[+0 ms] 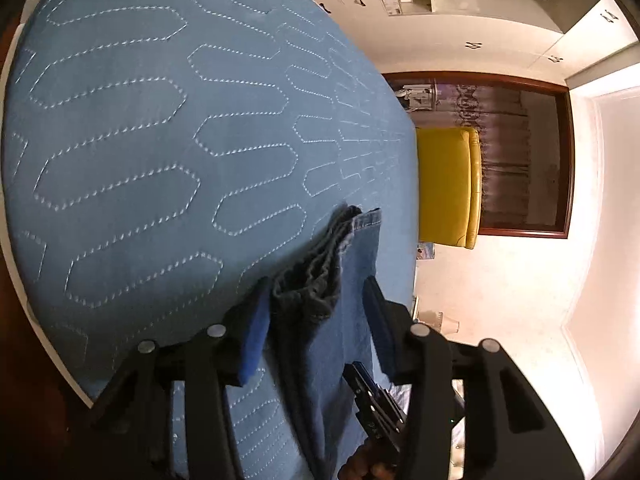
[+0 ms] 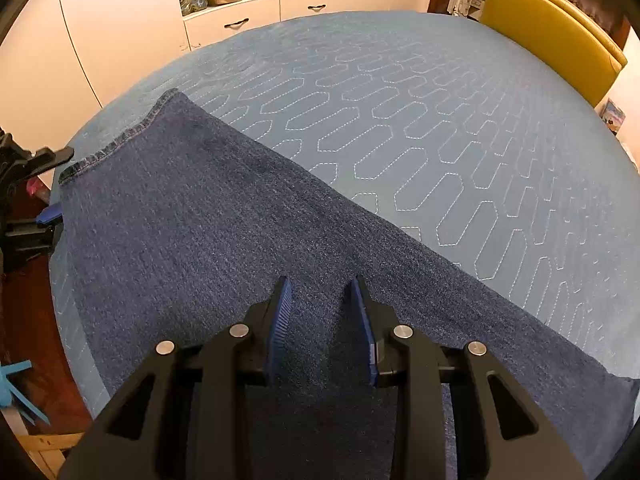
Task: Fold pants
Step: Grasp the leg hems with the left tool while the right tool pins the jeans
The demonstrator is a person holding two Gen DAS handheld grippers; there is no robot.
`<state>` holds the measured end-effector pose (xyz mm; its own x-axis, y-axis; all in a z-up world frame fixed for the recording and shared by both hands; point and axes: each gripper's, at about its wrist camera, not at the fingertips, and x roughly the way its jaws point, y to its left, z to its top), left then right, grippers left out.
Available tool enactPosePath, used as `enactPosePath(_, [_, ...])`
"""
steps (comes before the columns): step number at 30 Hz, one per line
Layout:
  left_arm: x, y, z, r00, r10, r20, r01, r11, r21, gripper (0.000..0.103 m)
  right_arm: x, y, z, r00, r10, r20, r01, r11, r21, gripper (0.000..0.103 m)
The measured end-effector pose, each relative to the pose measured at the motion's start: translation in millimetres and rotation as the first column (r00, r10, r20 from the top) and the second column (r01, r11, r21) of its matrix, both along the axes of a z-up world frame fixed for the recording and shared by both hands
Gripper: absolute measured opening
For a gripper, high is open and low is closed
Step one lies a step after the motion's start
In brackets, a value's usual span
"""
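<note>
Left wrist: left tongs (image 1: pixel 316 300) straddle bunched jeans hem (image 1: pixel 320 268), unclenched; right tongs (image 2: pixel 322 304) parted above denim.

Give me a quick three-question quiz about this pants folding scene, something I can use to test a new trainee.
1. True or false: the dark blue denim pants lie on a bare wooden floor.
2. The padded chair beyond the bed is: A yellow, B green, C white.
3. Which tool has the pants' stitched hem between its fingers?

Key
1. False: they lie on the quilted light blue bedspread.
2. A.
3. The left tool.
</note>
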<state>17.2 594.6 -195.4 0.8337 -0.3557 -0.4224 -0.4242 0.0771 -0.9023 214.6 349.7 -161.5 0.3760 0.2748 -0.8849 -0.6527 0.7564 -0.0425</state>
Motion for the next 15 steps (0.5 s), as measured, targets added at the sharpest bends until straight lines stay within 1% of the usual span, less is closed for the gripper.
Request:
enactPosePath(1, [-2.4, -2.6, -0.6, 1.0, -0.002, 0.007, 0.002, 1.0, -0.016, 0.046, -1.7, -4.2, 2.6, 1.0, 0.0, -0.002, 0.0, 1.0, 0.0, 0.031])
enactPosePath(2, [-3.6, -7.4, 0.0, 1.0, -0.016, 0.007, 0.016, 1.0, -0.005, 0.045, -1.3, -4.9, 3.2, 1.0, 0.0, -0.007, 0.0, 1.0, 0.002, 0.031])
enactPosePath(4, [-2.0, -13.1, 0.5, 0.999, -0.035, 0.007, 0.035, 0.999, 0.026, 0.045, 0.0, -7.3, 4.3, 1.0, -0.003, -0.011, 0.003, 1.0, 0.006, 0.031])
enactPosePath(5, [0.7, -14.4, 1.3, 0.999, -0.037, 0.003, 0.037, 0.998, 0.043, 0.043, -0.3, -7.6, 4.7, 1.0, -0.004, -0.009, 0.004, 1.0, 0.006, 0.031])
enactPosePath(7, [6.6, -15.7, 5.7, 0.999, -0.045, 0.0, 0.045, 0.996, 0.079, 0.043, -1.5, -7.2, 5.4, 1.0, -0.006, -0.006, 0.006, 1.0, 0.005, 0.031])
enactPosePath(8, [10.1, -17.0, 8.4, 0.999, -0.054, -0.004, 0.055, 0.993, 0.101, 0.038, -0.9, -7.2, 5.8, 1.0, -0.008, -0.01, 0.008, 1.0, 0.007, 0.031])
enactPosePath(9, [13.8, -19.4, 10.8, 0.997, -0.07, -0.03, 0.074, 0.987, 0.143, 0.021, -0.3, -7.5, 5.9, 1.0, -0.01, -0.015, 0.01, 1.0, 0.009, 0.031])
enactPosePath(10, [16.0, -21.9, 13.2, 0.996, -0.081, -0.047, 0.088, 0.979, 0.182, 0.021, 1.3, -8.4, 6.6, 1.0, -0.013, -0.028, 0.013, 1.0, 0.014, 0.031])
enactPosePath(12, [14.7, -26.5, 22.4, 0.996, -0.09, -0.019, 0.092, 0.968, 0.234, 0.02, 5.5, -8.2, 6.9, 0.999, -0.013, -0.042, 0.013, 1.0, 0.018, 0.031])
enactPosePath(15, [12.0, -32.4, 35.7, 0.995, -0.097, -0.002, 0.094, 0.948, 0.303, 0.019, 7.6, -7.8, 7.1, 0.999, -0.003, -0.041, 0.004, 1.0, 0.011, 0.031])
